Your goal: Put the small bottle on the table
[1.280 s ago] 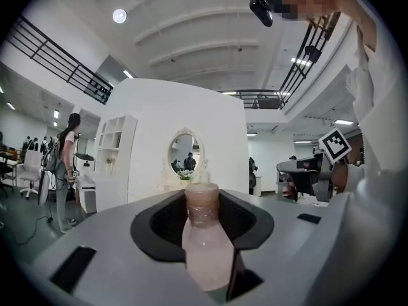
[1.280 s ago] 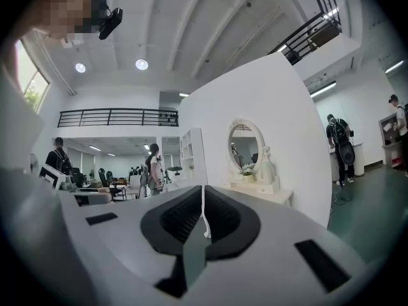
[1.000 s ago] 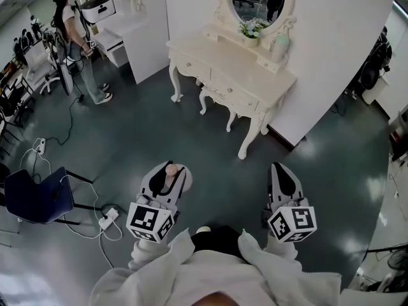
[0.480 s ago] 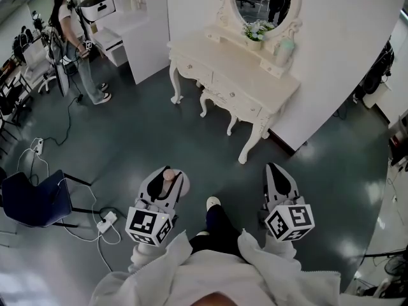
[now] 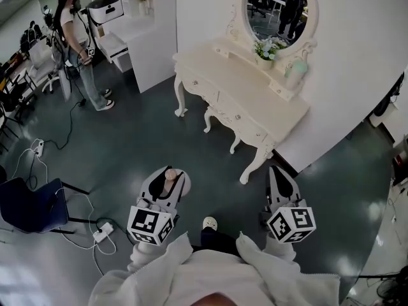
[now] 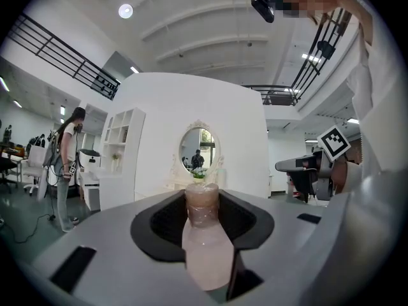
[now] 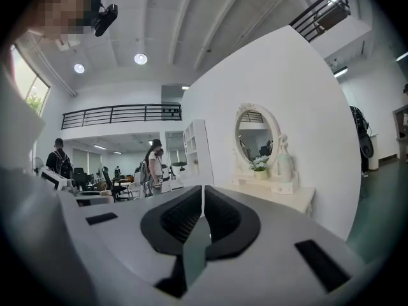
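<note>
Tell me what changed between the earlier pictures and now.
The person has walked toward the white carved dressing table, which sits nearer and larger in the head view, and both grippers were carried forward with them. Nothing was taken hold of or let go. The left gripper stays shut on the small pale pink bottle, and the right gripper stays shut and empty.

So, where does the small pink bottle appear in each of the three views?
Head view: lower left of centre, the small bottle sits gripped in the left gripper.
Left gripper view: bottom centre, between the jaws, which press on it.
Right gripper view: not in it.
Shared landmark: the oval mirror above the white dressing table.
</note>
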Available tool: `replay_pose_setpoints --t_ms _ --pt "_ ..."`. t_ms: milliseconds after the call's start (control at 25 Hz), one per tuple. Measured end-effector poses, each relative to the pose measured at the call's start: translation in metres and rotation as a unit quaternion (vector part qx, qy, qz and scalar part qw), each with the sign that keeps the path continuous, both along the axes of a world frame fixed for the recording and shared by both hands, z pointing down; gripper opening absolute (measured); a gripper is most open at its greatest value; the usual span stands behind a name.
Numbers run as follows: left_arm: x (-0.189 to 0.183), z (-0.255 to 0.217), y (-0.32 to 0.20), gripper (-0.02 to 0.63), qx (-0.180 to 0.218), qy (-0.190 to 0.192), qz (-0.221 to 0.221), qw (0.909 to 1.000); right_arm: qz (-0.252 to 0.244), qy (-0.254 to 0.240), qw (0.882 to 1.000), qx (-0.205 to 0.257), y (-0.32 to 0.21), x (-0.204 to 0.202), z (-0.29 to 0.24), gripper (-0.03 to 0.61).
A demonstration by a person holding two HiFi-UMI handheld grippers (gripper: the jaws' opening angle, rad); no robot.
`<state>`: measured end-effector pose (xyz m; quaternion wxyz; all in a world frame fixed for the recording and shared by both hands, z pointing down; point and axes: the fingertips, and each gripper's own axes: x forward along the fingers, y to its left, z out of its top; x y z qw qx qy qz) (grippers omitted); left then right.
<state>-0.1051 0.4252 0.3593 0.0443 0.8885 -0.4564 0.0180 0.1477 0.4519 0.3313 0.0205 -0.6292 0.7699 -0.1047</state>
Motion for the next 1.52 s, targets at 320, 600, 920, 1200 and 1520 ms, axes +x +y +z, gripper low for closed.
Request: replay_pose_setpoints --t_ms 320,600,920,1200,1520 --pt "0.012 0.007 -0.052 0.150 -0.008 -0.010 -0.019 0.9998 -0.018 -0.010 1.000 -0.010 -0.064 0.013 0.010 0.037" --pt "0.023 0.011 -0.092 0.150 -0.012 -0.015 -0.032 0.9993 -0.029 -0.015 0.999 -0.020 -0.106 0.026 0.019 0.037" --pt "0.035 0.008 -0.128 0.150 0.010 -0.008 -0.060 0.9981 -0.043 -0.022 0.999 -0.021 -0.147 0.039 0.026 0.037" --pt "0.028 0.026 -0.120 0.150 -0.016 -0.027 -0.072 0.9969 -0.050 -0.024 0.998 -0.035 -0.150 0.041 0.038 0.037" --pt "0.024 0.037 -0.120 0.150 -0.023 -0.032 -0.074 0.9964 -0.058 -0.035 0.996 -0.058 -0.151 0.031 0.060 0.037"
